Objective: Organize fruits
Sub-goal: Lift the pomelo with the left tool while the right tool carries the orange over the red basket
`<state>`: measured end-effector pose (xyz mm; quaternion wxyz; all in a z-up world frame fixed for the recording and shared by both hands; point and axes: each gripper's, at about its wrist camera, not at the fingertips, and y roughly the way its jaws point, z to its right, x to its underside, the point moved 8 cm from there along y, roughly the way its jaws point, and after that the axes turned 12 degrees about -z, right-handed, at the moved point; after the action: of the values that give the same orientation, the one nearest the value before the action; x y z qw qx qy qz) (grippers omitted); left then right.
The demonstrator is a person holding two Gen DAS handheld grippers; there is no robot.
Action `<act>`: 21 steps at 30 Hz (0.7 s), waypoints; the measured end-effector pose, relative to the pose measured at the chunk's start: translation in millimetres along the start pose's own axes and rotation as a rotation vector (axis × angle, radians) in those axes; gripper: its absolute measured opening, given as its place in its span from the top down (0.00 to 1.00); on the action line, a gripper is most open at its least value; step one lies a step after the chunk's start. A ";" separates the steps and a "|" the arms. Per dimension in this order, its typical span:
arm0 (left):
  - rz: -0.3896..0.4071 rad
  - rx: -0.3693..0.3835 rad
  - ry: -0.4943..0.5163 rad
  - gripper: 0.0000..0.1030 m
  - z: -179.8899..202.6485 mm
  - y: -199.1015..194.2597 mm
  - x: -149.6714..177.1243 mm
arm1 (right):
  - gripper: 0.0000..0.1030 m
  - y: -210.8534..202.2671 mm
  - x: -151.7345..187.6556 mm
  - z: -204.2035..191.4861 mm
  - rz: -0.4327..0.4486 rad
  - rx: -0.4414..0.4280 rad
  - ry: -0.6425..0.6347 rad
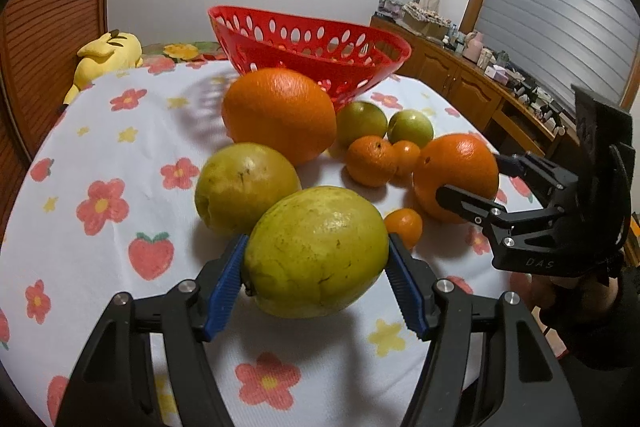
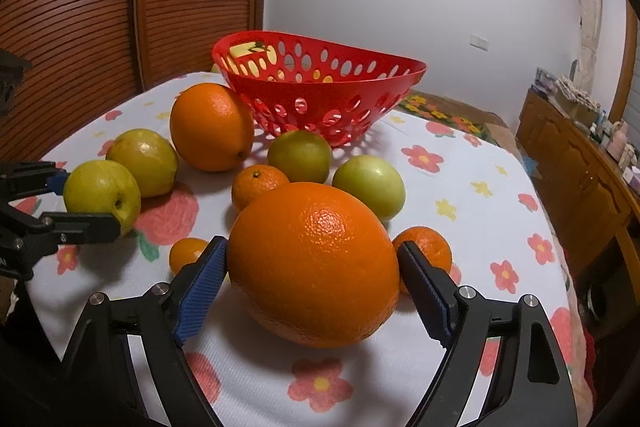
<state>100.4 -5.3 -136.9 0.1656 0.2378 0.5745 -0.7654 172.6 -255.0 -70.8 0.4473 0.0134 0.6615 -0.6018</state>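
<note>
My left gripper (image 1: pixel 316 263) is shut on a yellow-green pear (image 1: pixel 316 251) low over the flowered tablecloth; it also shows in the right wrist view (image 2: pixel 102 193). My right gripper (image 2: pixel 312 267) is shut on a large orange (image 2: pixel 314 263); the orange also shows in the left wrist view (image 1: pixel 456 175). A second pear (image 1: pixel 244 185), a second large orange (image 1: pixel 280 115), two green fruits (image 1: pixel 360 121) and several small mandarins (image 1: pixel 370 161) lie between the grippers and the red perforated basket (image 1: pixel 308 47).
A yellow plush toy (image 1: pixel 108 53) lies at the table's far left edge. A wooden cabinet (image 1: pixel 472 83) with small items runs along the right. A wooden slatted door (image 2: pixel 100 7) stands behind the table. The tablecloth (image 1: pixel 100 155) is bare at the left.
</note>
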 end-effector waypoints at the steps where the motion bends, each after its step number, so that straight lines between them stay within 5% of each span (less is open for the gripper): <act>1: 0.007 0.002 -0.002 0.35 -0.2 -2.5 -0.9 | 0.16 -0.4 -0.3 0.9 -0.001 -0.017 0.008; 7: 0.025 0.007 -0.001 0.35 -0.2 -9.6 -9.3 | 0.16 -5.3 -6.1 -0.1 0.003 -0.125 0.039; 21: 0.111 -0.018 0.044 0.35 6.7 -33.9 -48.3 | 0.16 -28.5 -31.7 4.8 0.060 -0.169 0.026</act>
<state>121.6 -3.0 -81.5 0.1973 0.2847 0.5709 -0.7444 178.5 -250.2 -28.6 0.4562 0.0032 0.7150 -0.5297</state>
